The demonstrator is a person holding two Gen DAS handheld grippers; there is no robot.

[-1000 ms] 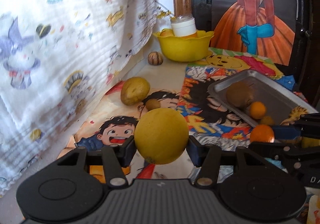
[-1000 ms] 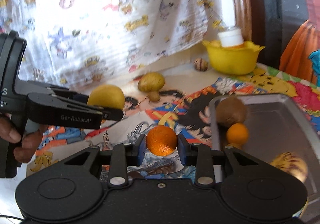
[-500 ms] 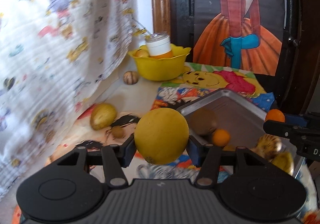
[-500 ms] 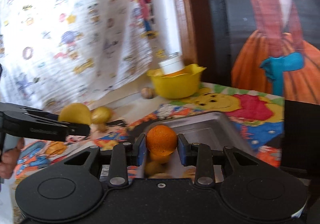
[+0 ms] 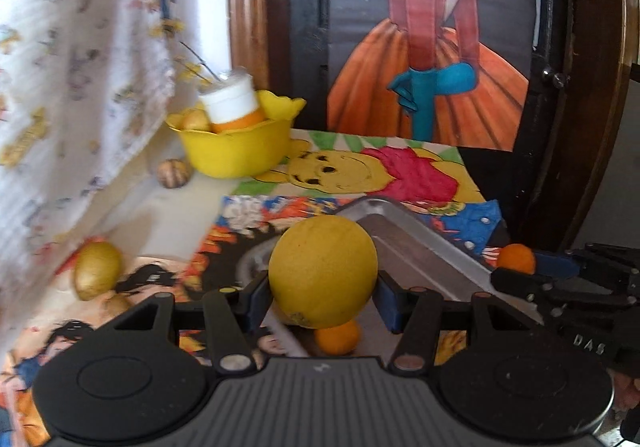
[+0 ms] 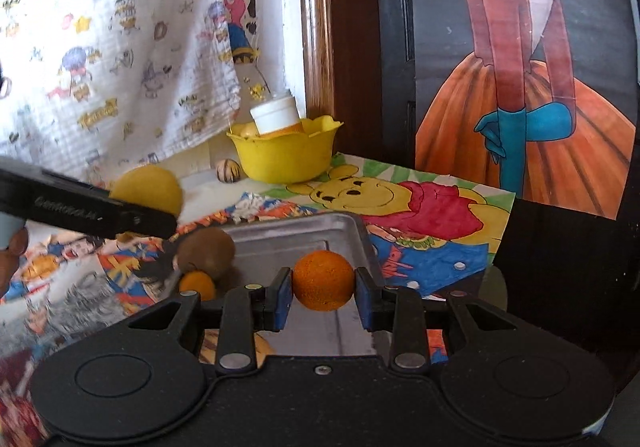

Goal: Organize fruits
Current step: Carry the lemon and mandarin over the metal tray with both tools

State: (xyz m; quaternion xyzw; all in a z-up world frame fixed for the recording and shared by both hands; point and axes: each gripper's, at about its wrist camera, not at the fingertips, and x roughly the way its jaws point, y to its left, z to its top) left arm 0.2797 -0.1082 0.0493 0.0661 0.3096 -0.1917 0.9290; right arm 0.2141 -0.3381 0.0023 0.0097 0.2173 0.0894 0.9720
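My left gripper (image 5: pixel 322 297) is shut on a large yellow fruit (image 5: pixel 322 271) and holds it above the near left part of the metal tray (image 5: pixel 420 247). My right gripper (image 6: pixel 323 289) is shut on a small orange (image 6: pixel 323 275) and holds it over the tray (image 6: pixel 320 233). The tray holds a brown fruit (image 6: pixel 206 253) and a small orange fruit (image 6: pixel 197 284); another small orange (image 5: pixel 337 337) shows under the yellow fruit. The right gripper with its orange (image 5: pixel 516 258) shows at the right of the left wrist view.
A yellow bowl (image 5: pixel 236 151) with a white-capped bottle (image 5: pixel 232 103) stands at the back. A striped nut-like fruit (image 5: pixel 172 174) lies beside it. A yellow-green fruit (image 5: pixel 98 275) lies left on the cartoon mat. A printed cloth (image 5: pixel 60 87) hangs on the left.
Both grippers have moved forward and right, over the tray, each still holding its fruit. The tray now lies directly below them.
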